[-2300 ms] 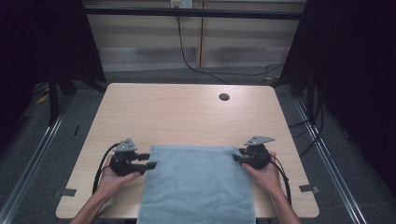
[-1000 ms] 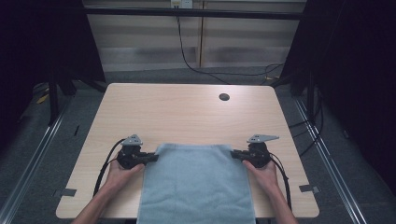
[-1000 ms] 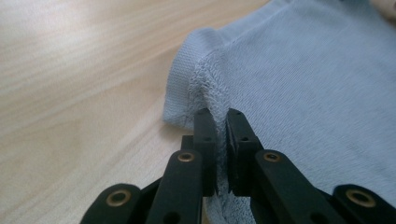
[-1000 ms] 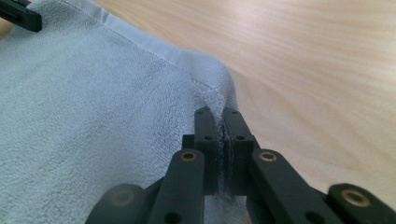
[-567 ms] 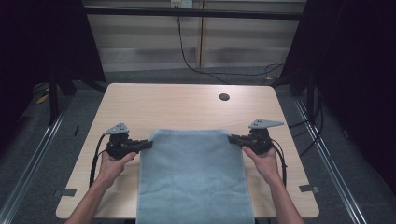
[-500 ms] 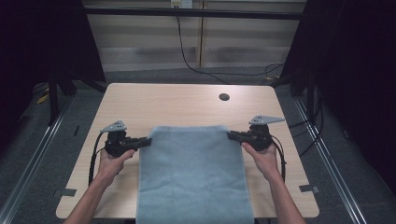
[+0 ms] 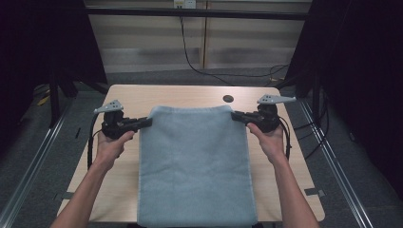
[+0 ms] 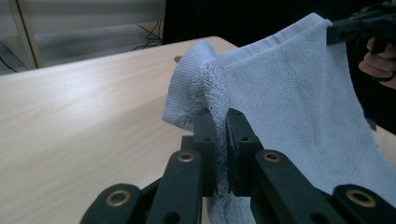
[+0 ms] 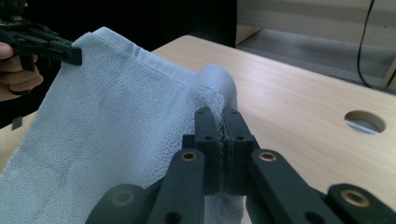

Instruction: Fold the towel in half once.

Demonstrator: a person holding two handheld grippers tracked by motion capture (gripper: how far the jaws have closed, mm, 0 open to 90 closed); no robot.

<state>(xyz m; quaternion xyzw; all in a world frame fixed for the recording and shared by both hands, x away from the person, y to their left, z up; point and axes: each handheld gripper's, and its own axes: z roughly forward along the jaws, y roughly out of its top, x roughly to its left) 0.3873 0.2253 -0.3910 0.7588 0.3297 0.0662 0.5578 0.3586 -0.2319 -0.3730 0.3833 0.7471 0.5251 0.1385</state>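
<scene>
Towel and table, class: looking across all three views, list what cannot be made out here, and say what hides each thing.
- Towel: its lower edge is cut off by the bottom of the high view.
- Table: its middle is covered by the towel in the high view.
- Right gripper and left gripper: the pinched corners are hidden between the shut jaws.
- Round hole: too small and dark to see inside.

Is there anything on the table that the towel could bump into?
Nothing visible blocks it. Both the left tool and the right tool already pinch the towel corners; the table beyond has just a round hole.
</scene>
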